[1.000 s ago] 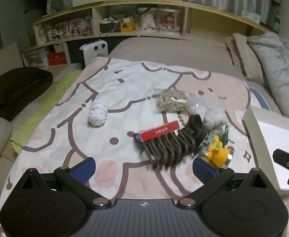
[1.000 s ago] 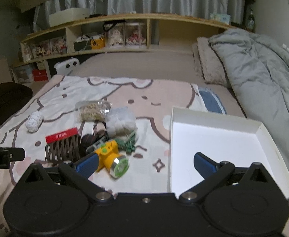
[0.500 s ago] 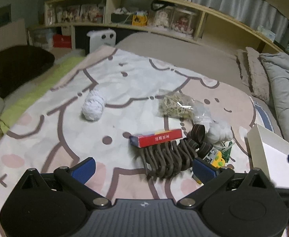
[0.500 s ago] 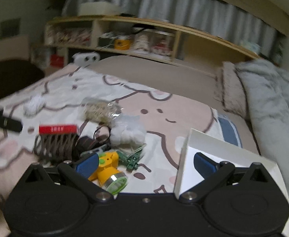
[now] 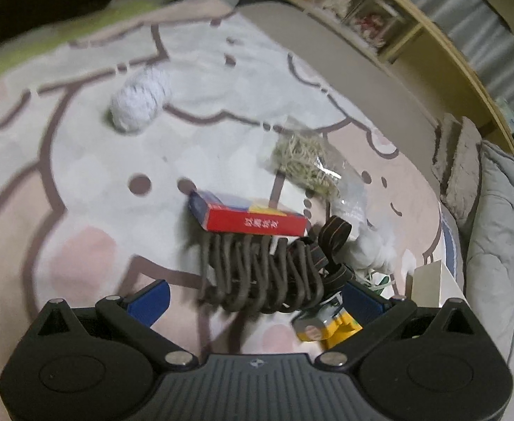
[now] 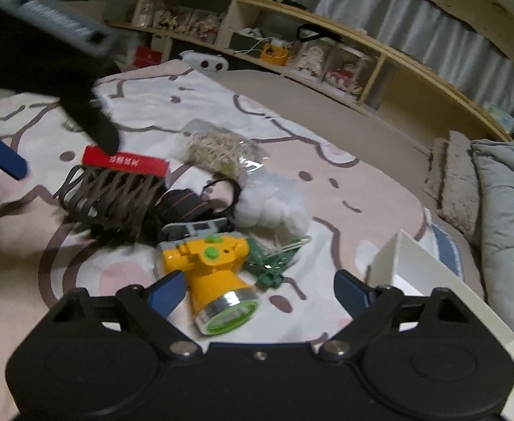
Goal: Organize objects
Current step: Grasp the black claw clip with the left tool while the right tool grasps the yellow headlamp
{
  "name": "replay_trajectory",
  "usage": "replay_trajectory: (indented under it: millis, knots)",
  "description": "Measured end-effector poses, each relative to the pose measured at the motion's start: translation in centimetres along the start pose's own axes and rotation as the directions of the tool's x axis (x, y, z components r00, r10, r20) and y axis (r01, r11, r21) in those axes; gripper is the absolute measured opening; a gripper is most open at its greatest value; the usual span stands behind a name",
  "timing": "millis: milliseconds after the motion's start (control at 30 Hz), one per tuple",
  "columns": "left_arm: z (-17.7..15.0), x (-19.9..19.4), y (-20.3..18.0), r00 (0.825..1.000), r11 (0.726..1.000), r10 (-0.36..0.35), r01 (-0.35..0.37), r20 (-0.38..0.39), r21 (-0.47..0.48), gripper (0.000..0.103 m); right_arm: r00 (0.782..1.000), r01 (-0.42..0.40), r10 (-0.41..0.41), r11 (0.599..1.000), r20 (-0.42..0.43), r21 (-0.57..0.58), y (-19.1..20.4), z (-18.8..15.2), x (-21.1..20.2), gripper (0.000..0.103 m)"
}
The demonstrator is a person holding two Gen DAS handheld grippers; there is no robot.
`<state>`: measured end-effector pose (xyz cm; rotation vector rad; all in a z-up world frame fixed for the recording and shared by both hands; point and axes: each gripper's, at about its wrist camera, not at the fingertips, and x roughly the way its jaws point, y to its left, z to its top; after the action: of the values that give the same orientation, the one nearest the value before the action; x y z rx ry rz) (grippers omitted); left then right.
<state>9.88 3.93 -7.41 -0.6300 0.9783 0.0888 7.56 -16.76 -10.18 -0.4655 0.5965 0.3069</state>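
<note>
A heap lies on the cartoon-print blanket. My left gripper (image 5: 255,300) is open and hangs over a bundle of brown hangers (image 5: 260,273), with a red box (image 5: 253,222) resting on their far end. My right gripper (image 6: 260,291) is open with its jaws closing. A yellow headlamp (image 6: 211,266) lies between its fingers, and the right pad stands well off it. Round it lie its dark strap (image 6: 183,207), cotton balls (image 6: 274,210), green clips (image 6: 271,263) and a bag of rubber bands (image 6: 218,147). A white yarn ball (image 5: 137,105) lies apart at the far left.
An open white box (image 6: 407,256) stands on the bed just right of the heap. A grey duvet (image 6: 509,210) and pillows (image 6: 456,182) lie beyond it. A wooden shelf (image 6: 362,49) runs along the back, with a white heater (image 6: 207,63) at the bed's far edge.
Both grippers sank toward the heap and rolled. The left one now hangs over the hangers, and the right one has the headlamp between its fingers. The right jaws look slightly narrower.
</note>
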Motion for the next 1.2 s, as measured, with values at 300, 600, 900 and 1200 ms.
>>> replay_trajectory:
  millis: [300,600,900,1200]
  knots:
    - [0.2,3.6,-1.6,0.998,0.998,0.043,-0.042,-0.04,0.041,0.103,0.999,-0.036,0.032,0.99,-0.032,-0.14,2.3,-0.9,2.3,0.081]
    - [-0.1,4.8,-1.7,0.994,0.993,0.083,-0.076,-0.065,0.092,0.092,0.988,-0.101,0.096,0.994,-0.121,-0.04,1.2,-0.6,3.3,0.052]
    - [-0.8,3.4,-1.9,0.991,0.984,0.089,-0.072,-0.099,0.164,0.09,0.957,-0.135,0.176,0.974,-0.231,0.18,0.5,-0.5,1.3,0.051]
    - [-3.9,0.1,-2.2,0.974,0.893,0.178,-0.102,-0.136,0.438,0.09,0.856,-0.223,0.375,0.889,-0.357,0.4,-1.4,-2.1,-2.6,0.051]
